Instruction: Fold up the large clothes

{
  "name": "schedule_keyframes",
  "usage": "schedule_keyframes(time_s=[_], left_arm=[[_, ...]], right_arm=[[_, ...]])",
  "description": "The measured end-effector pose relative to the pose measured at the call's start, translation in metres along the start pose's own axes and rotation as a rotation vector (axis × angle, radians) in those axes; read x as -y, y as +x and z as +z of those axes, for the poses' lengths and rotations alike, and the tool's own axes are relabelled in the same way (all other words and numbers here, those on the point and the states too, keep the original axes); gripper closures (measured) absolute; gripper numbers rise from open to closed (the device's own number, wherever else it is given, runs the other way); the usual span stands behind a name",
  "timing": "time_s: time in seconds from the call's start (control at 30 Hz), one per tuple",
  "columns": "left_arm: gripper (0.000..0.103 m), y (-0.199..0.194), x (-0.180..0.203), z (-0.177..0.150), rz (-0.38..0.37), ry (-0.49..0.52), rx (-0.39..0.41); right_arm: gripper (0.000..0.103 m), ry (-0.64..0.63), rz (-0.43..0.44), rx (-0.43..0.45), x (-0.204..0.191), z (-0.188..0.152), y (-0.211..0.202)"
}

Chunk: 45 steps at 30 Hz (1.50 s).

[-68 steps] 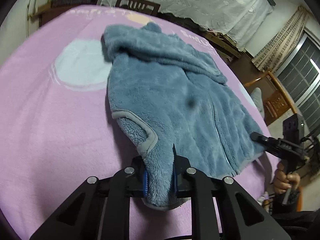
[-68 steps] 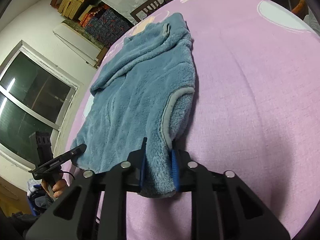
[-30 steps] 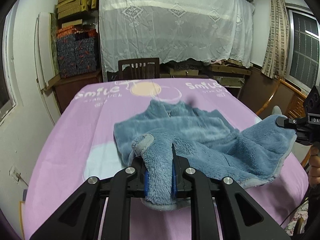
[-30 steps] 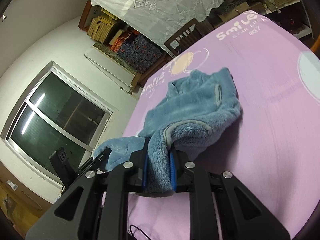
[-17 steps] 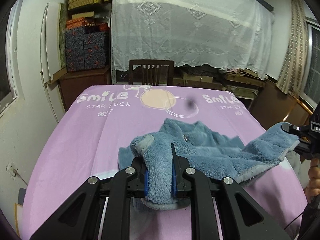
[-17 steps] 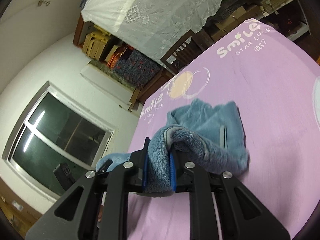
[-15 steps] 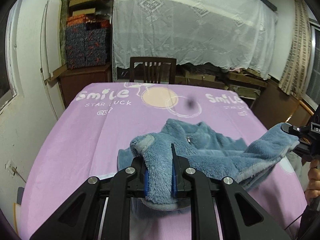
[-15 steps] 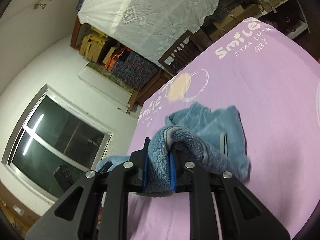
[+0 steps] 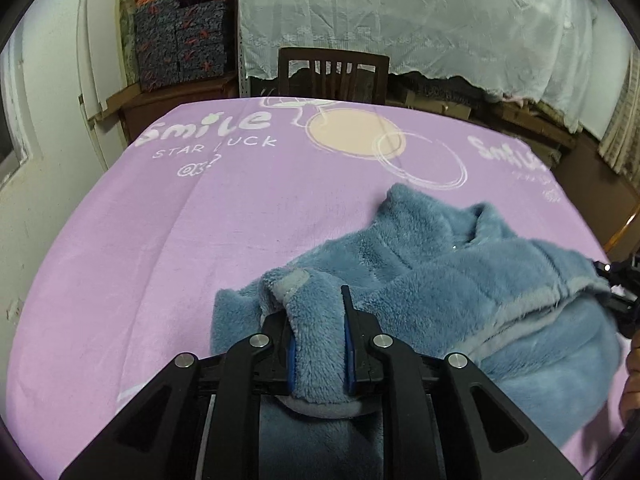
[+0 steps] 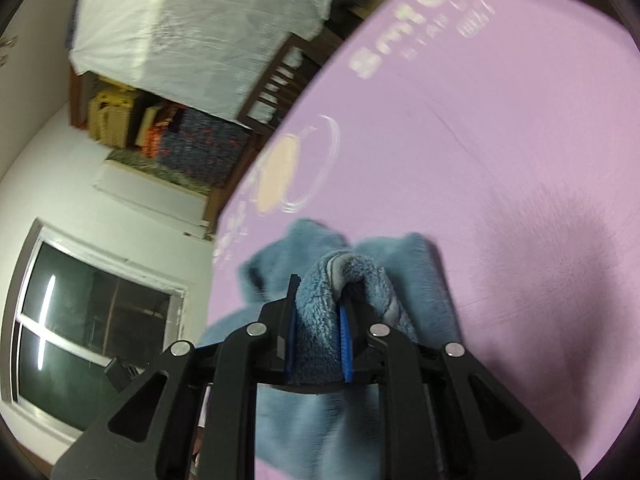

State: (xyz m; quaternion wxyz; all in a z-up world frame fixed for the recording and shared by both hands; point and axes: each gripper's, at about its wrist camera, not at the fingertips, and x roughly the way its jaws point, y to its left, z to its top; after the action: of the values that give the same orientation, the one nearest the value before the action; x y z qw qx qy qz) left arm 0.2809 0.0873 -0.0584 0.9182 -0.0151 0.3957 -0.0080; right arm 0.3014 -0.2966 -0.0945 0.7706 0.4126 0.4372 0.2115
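Behind the right gripper (image 10: pixel 318 320), the fleece jacket (image 10: pixel 360 280) blurs.

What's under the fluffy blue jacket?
Under the blue fleece jacket lies the purple blanket with "Smile" printed on it. Whatever sits beneath the jacket's middle is covered. Both the left gripper and right gripper pinch its edge.

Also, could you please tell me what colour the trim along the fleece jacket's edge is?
Light grey trim on the blue fleece jacket, clearest in the left wrist view.
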Motion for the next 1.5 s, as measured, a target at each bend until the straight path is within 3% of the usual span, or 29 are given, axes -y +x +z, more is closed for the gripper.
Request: schedule_keyframes(time_s=[0.13, 0.3, 0.37, 0.43, 0.5, 0.57, 0.63, 0.77, 0.9, 1.1, 1.3, 1.37, 1.43, 1.5], left_arm=[[0.084, 0.004, 0.006, -0.003, 0.028, 0.033, 0.019], [0.079, -0.008, -0.004, 0.001, -0.044, -0.011, 0.006], [0.07, -0.022, -0.009, 0.005, -0.1, -0.025, 0.009], [0.054, -0.037, -0.013, 0.008, -0.165, -0.039, 0.025], [0.043, -0.051, -0.015, 0.01, -0.202, -0.033, 0.051], [0.034, -0.061, -0.014, 0.009, -0.186, -0.025, 0.082], [0.024, -0.069, -0.017, 0.01, -0.097, -0.021, 0.139], [0.024, -0.064, -0.037, 0.011, -0.097, -0.089, 0.128], [0.024, -0.052, -0.038, 0.008, -0.04, -0.056, 0.106], [0.024, -0.039, -0.032, 0.002, -0.037, -0.032, 0.066], [0.024, -0.03, -0.021, 0.007, 0.02, -0.018, 0.066], [0.024, -0.02, -0.02, 0.013, 0.022, -0.04, 0.038], [0.024, -0.009, -0.017, 0.017, 0.039, -0.043, 0.01], [0.024, 0.002, -0.014, 0.019, 0.082, -0.033, -0.011]], right_arm=[[0.089, -0.014, 0.003, -0.006, 0.006, 0.001, 0.006], [0.082, -0.045, 0.025, -0.012, 0.004, 0.001, 0.002], [0.072, -0.062, 0.072, -0.007, -0.002, 0.002, -0.007], [0.056, -0.1, 0.115, 0.016, -0.012, 0.003, -0.02], [0.051, -0.144, 0.122, 0.049, -0.021, 0.002, -0.031], [0.05, -0.158, 0.115, 0.065, -0.023, 0.001, -0.038], [0.05, -0.146, 0.122, 0.073, -0.019, 0.003, -0.044], [0.05, -0.121, 0.115, 0.092, -0.011, 0.008, -0.051], [0.05, -0.155, 0.054, 0.094, -0.011, 0.004, -0.051], [0.07, -0.246, -0.006, 0.053, -0.025, -0.01, -0.041], [0.07, -0.318, -0.071, 0.048, -0.041, -0.022, -0.028], [0.067, -0.343, -0.12, 0.07, -0.049, -0.02, -0.025], [0.052, -0.371, -0.161, 0.064, -0.058, -0.017, -0.016], [0.045, -0.425, -0.229, 0.054, -0.067, -0.013, -0.001]])
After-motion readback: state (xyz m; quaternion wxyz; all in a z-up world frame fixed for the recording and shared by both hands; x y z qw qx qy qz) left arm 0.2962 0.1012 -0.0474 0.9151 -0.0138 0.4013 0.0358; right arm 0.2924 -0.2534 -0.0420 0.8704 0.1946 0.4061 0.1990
